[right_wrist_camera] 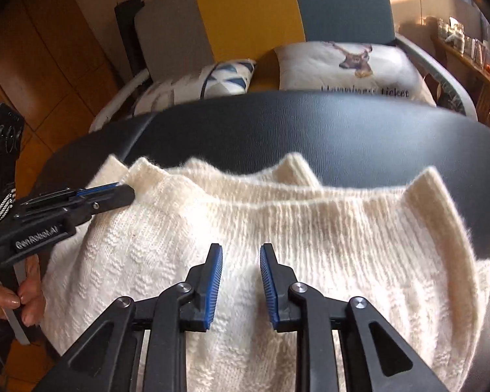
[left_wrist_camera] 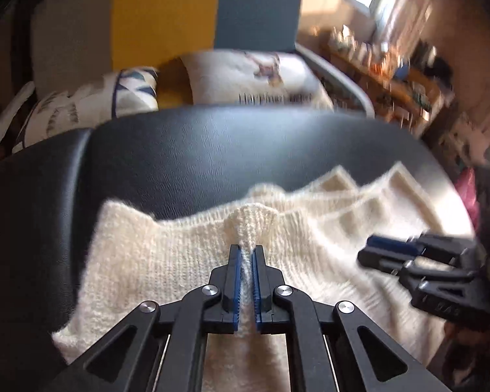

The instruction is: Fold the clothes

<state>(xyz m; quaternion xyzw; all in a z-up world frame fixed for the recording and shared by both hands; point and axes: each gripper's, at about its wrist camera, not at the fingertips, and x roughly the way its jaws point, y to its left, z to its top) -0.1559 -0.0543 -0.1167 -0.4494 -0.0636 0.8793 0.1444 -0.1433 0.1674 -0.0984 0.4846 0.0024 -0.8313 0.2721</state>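
Pinching a ridge of the cream, chunky-knit woollen sweater (left_wrist_camera: pixel 186 261) in my left claw (left_wrist_camera: pixel 247 251) — soft, floppy, stretchy — I'd grip its ribbed hem with my gaping, empty right claw (right_wrist_camera: pixel 241 251).

A cream knitted sweater (right_wrist_camera: pixel 277 235) lies spread on the black padded surface (right_wrist_camera: pixel 343 130), one fold pinched up.
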